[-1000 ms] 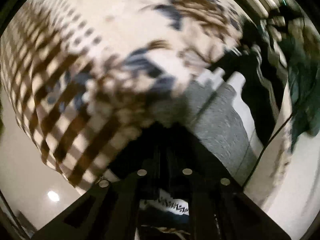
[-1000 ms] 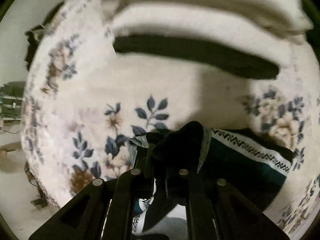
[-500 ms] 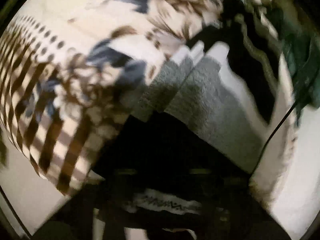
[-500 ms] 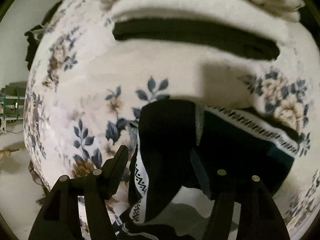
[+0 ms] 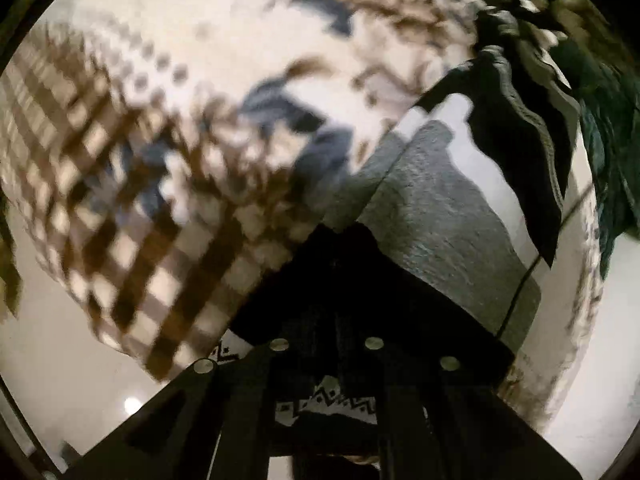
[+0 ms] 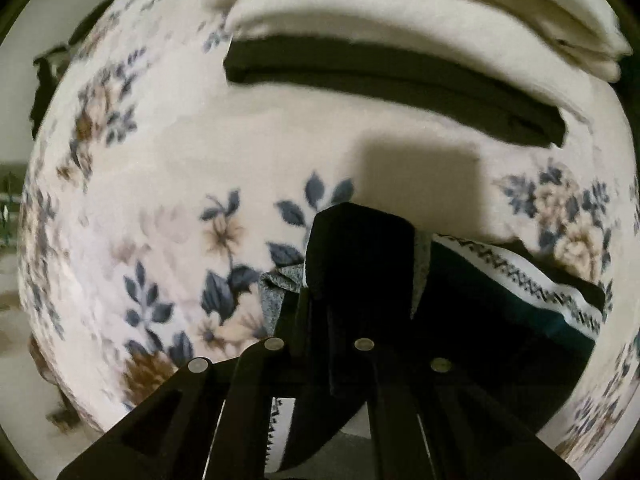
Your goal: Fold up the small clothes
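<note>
Both grippers are clamped on the same dark knitted garment with a white zigzag-patterned band. Seen from the right wrist, the right gripper (image 6: 356,300) has its fingers drawn together on a thick black fold of that garment (image 6: 360,256), which rises over the fingertips; the zigzag band and a teal panel trail off to the right, and a scrap of grey knit shows at the left of the fold. Seen from the left wrist, the left gripper (image 5: 332,304) is likewise closed on black cloth, with the zigzag band hanging just below the fingers.

The garment sits on a cream floral blanket with blue leaves and tan flowers (image 6: 168,184). Beyond it, at the far side, lie a folded dark cloth (image 6: 392,84) and a stack of folded cream cloths (image 6: 420,12) on top. In the left view a grey knitted piece (image 5: 436,208) lies just beyond the gripper, with more dark clothes (image 5: 520,136) at the far right.

The step in hand looks like carrying one edge over to make a fold. To do it well, keep both grips firm and level, move them together so the edge stays straight, and lay it down flat before letting go.
</note>
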